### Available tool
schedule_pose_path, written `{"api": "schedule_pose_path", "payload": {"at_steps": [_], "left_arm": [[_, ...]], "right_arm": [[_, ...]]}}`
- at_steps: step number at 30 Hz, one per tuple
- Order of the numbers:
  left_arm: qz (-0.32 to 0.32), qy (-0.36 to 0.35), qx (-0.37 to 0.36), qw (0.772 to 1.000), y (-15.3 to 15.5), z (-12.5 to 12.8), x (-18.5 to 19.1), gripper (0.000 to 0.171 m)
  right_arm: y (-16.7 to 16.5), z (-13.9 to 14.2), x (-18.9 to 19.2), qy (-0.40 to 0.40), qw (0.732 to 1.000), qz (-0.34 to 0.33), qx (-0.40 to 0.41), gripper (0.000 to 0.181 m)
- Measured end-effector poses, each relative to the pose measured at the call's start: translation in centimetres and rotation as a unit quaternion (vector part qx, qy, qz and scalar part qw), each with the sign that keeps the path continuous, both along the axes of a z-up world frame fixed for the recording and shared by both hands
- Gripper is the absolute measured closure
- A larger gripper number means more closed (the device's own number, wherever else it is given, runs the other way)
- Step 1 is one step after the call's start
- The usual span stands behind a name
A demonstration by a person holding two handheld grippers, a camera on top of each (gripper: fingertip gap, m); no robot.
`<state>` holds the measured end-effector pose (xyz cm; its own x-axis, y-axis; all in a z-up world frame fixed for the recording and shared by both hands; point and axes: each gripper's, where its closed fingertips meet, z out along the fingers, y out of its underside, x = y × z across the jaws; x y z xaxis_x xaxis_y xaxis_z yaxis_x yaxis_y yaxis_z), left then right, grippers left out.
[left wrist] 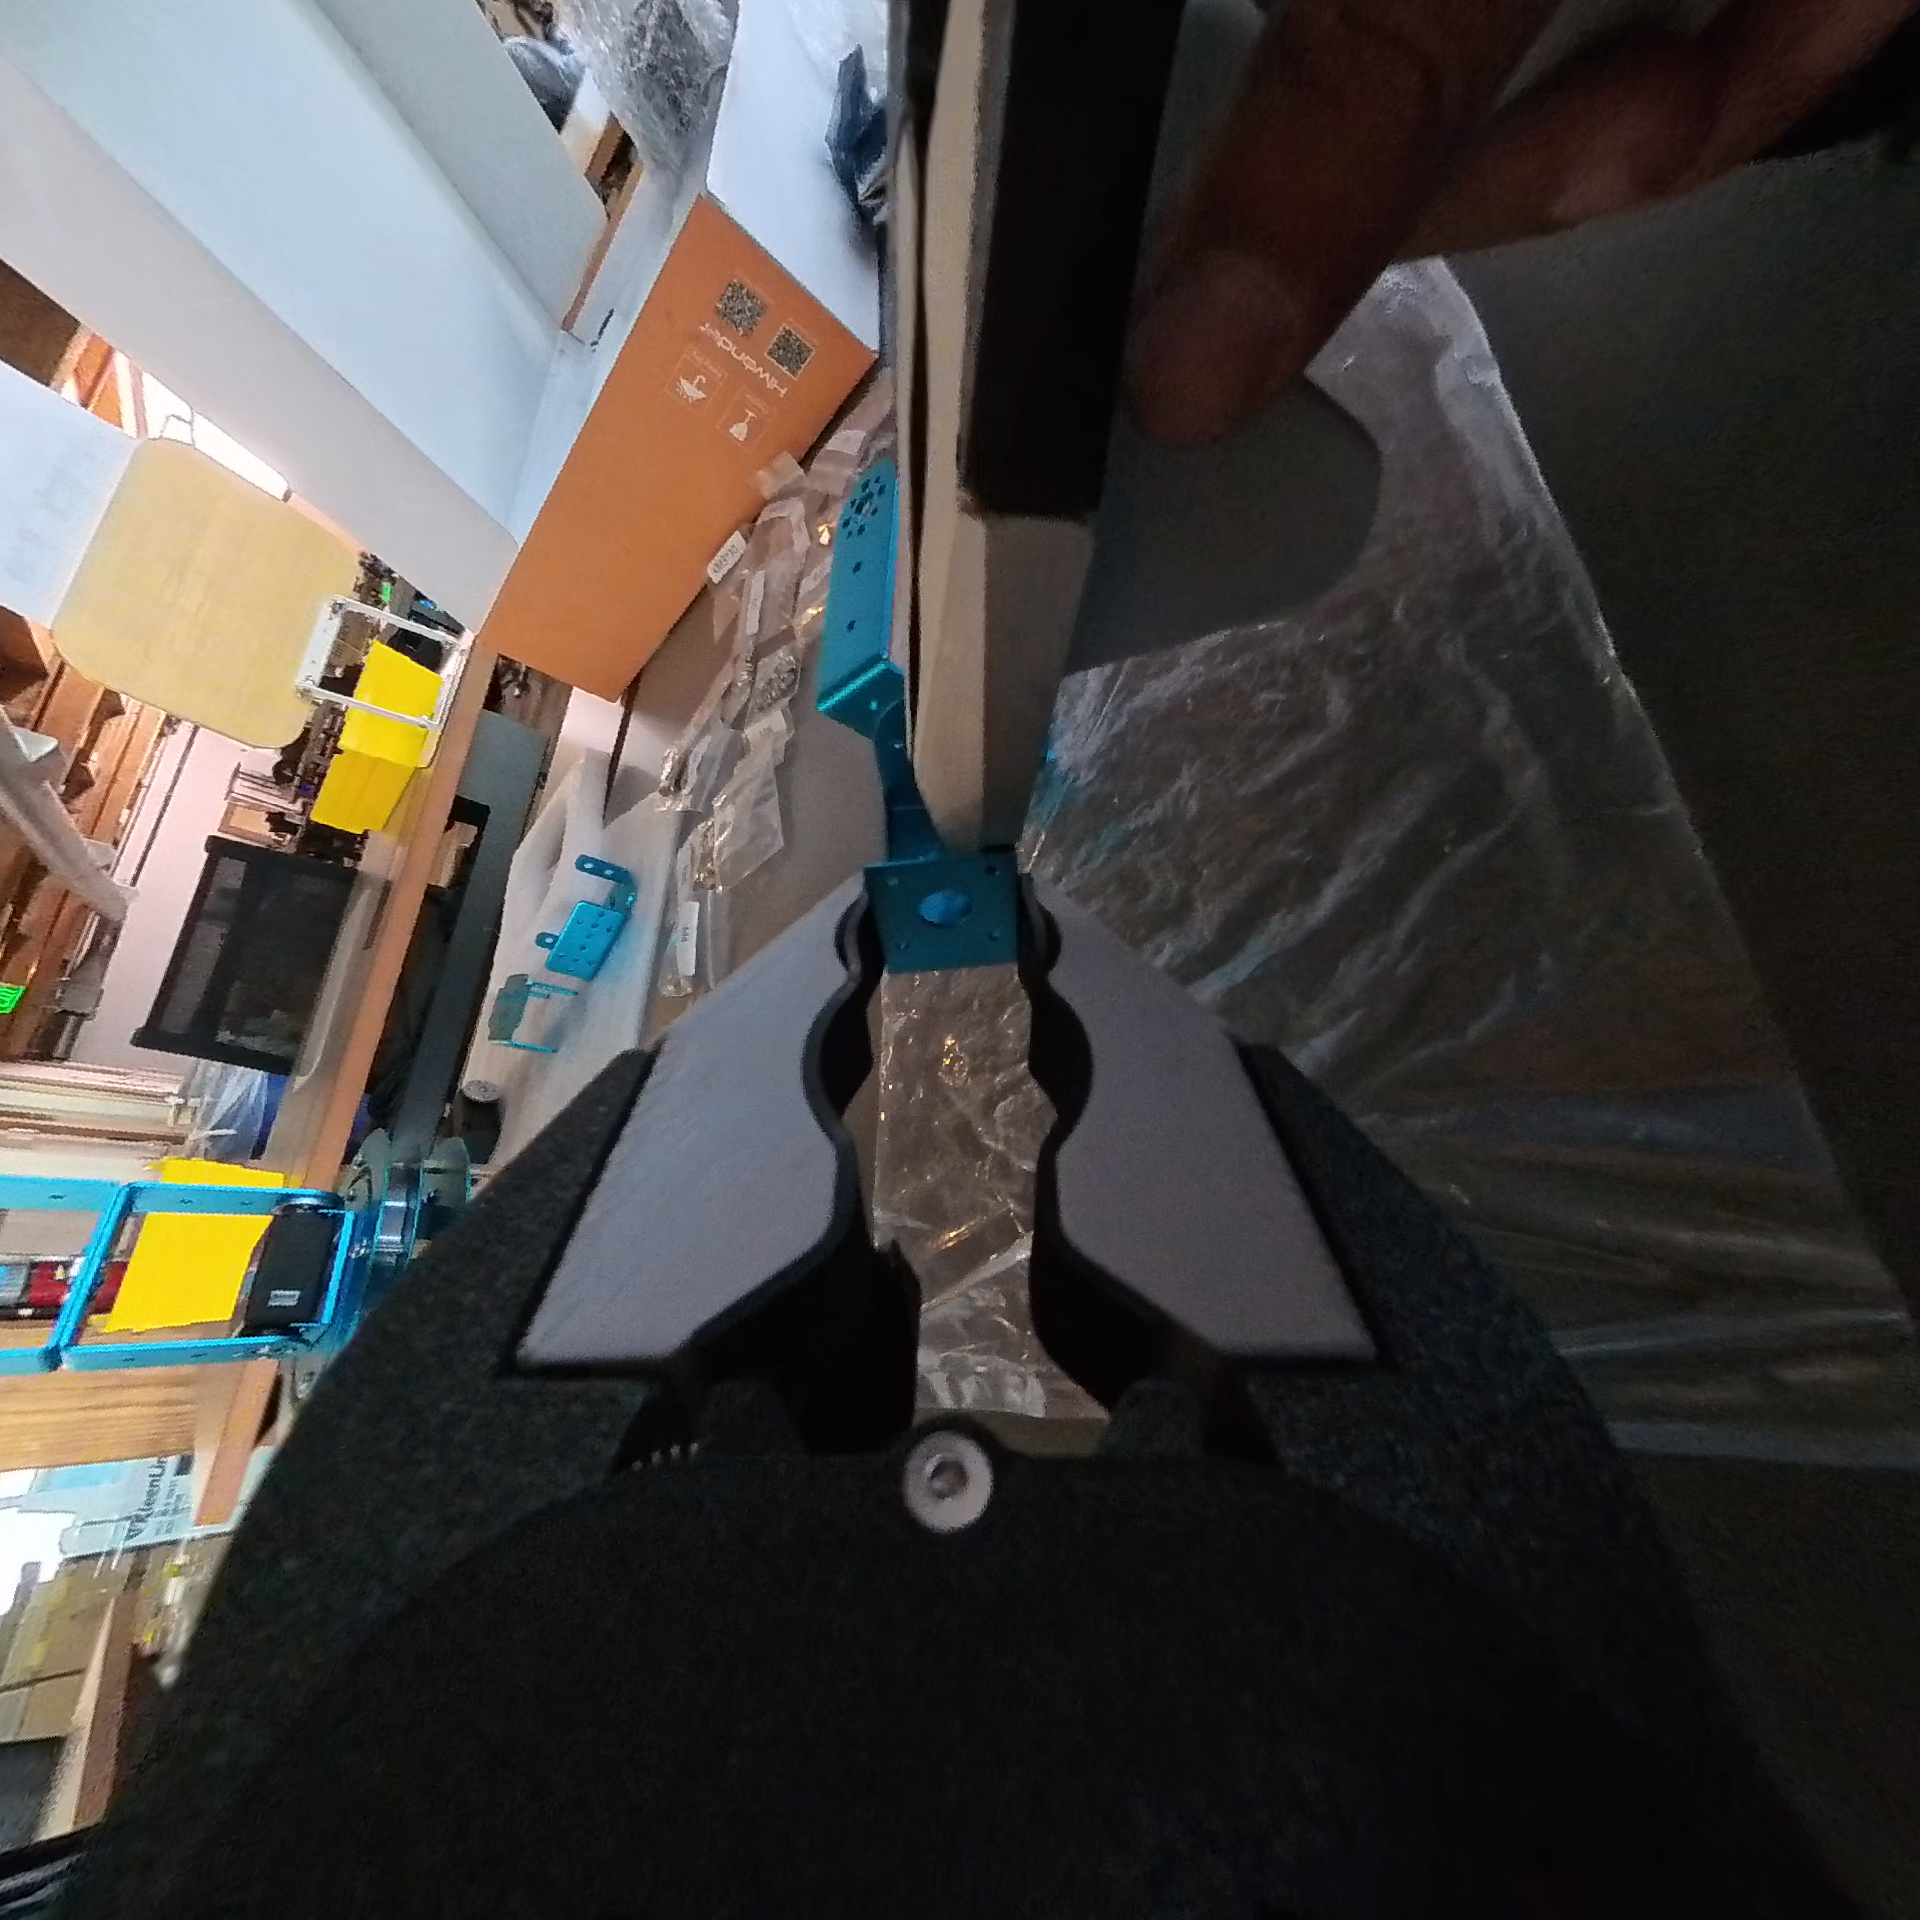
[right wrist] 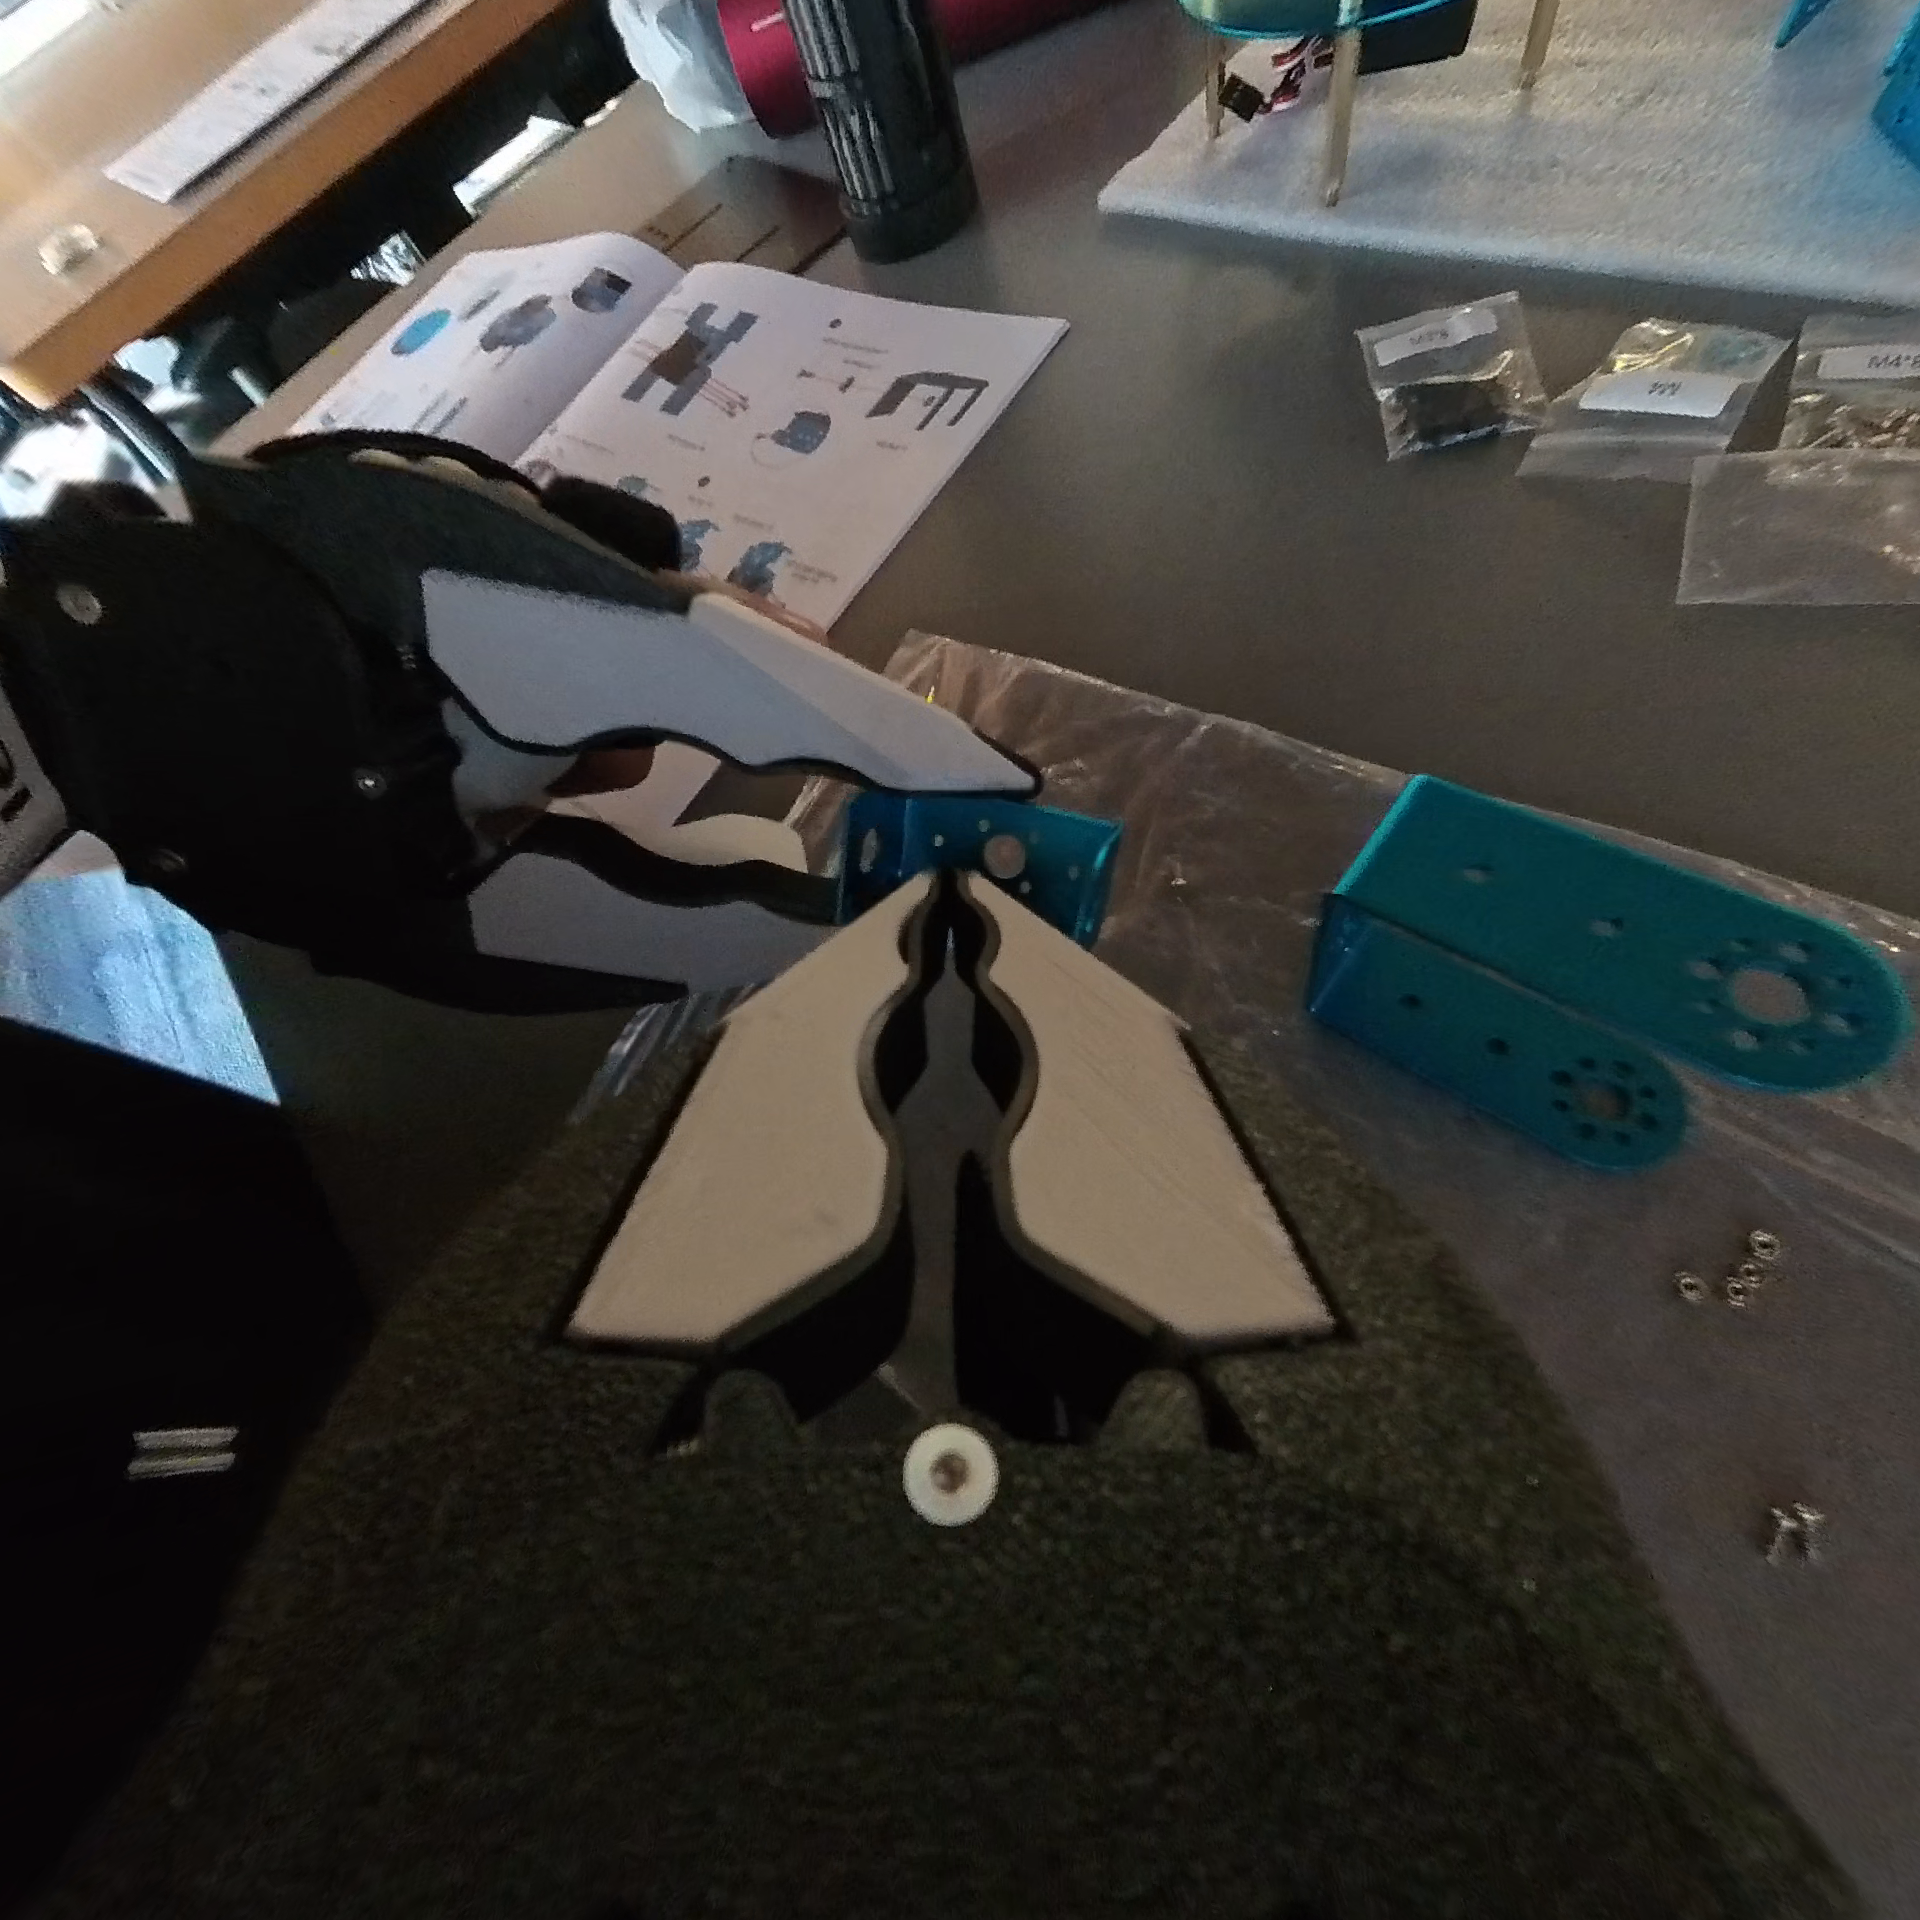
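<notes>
Blue bracket [right wrist: 987, 862] pinched by my left gripper [right wrist: 925, 842] — braced for work.
Right gripper [right wrist: 948, 883] nearly shut, tips at its face.

left gripper [left wrist: 940, 914]: tips clamped, rolled sideways | right gripper [right wrist: 948, 883]: tips apparently pressed together, level

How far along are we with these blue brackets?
Done: no brackets visibly joined. In hand: left gripper clamps the small blue bracket; right gripper, shut, tips against it. Left: large blue bracket, nuts and screw lie loose on the plastic sheet.
</notes>
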<state>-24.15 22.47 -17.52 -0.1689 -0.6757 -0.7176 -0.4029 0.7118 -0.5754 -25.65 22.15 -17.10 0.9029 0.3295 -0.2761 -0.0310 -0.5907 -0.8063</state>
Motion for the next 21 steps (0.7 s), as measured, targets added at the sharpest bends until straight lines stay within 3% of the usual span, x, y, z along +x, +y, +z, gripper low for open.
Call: {"api": "schedule_pose_path", "payload": {"at_steps": [21], "left_arm": [[-0.01, -0.005, 0.006, 1.0, -0.27, 0.0, -0.12, 0.148]], "right_arm": [[-0.08, -0.07, -0.03, -0.052, 0.998, 0.017, -0.002, 0.181]]}}
